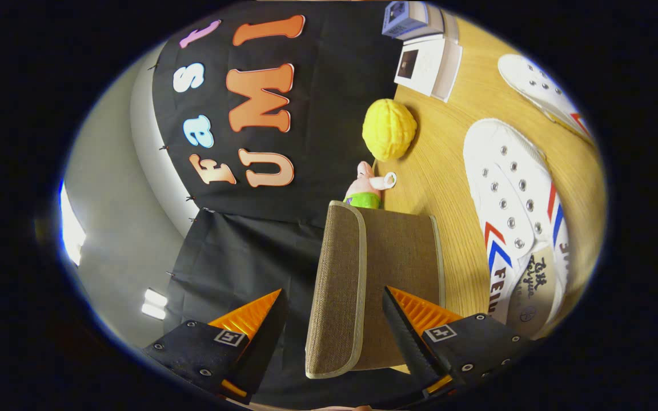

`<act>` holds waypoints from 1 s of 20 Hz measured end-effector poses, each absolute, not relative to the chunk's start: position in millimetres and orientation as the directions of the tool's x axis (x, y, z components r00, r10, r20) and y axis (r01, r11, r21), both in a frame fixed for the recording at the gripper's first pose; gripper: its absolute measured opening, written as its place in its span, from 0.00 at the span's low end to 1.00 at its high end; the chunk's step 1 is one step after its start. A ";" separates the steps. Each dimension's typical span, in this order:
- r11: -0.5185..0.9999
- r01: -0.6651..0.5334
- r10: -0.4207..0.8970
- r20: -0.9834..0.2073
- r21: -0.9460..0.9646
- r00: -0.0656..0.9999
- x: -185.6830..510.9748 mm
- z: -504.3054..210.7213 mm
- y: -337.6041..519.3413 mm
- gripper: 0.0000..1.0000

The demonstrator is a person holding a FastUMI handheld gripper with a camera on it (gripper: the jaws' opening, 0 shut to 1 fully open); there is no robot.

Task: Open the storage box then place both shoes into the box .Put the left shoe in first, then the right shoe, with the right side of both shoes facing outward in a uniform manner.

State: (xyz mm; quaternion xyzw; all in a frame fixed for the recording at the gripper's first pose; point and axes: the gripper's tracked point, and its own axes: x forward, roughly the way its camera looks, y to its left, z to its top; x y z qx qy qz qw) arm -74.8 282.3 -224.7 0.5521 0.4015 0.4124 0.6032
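Note:
The brown fabric storage box [397, 257] with pale piping stands on the wooden table [443, 171]; the whole scene appears turned on its side. My gripper [332, 290] is open, and the box's piped lid flap [337, 285] lies between its fingers. One finger [260, 319] stays clear of the flap on the wall side. The other finger [414, 319] lies over the box's side. I cannot tell whether either one touches the fabric. Beside the box lies a white sneaker [512, 217] with red and blue stripes. A second white sneaker [543, 91] lies farther off.
A yellow knobbly ball [389, 128] and a pink and green toy [366, 188] sit just beyond the box. Farther back are a white carton [429, 63] and a small bluish box [406, 17]. Black cloth [317, 142] hangs as the wall behind the table.

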 end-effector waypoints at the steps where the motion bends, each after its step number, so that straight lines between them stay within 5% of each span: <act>1: 0.014 -0.044 0.946 0.001 0.999 0.323 -77.2 -220.1 285.7 0.98; 13: -0.007 -0.078 0.983 0.021 0.997 0.182 -99.7 -216.7 315.1 0.97; 18: -0.065 -0.083 0.975 0.081 0.994 0.208 -96.1 -195.7 308.4 0.94; 20: -0.103 -0.077 0.965 0.119 0.992 0.235 -90.9 -180.7 300.9 0.83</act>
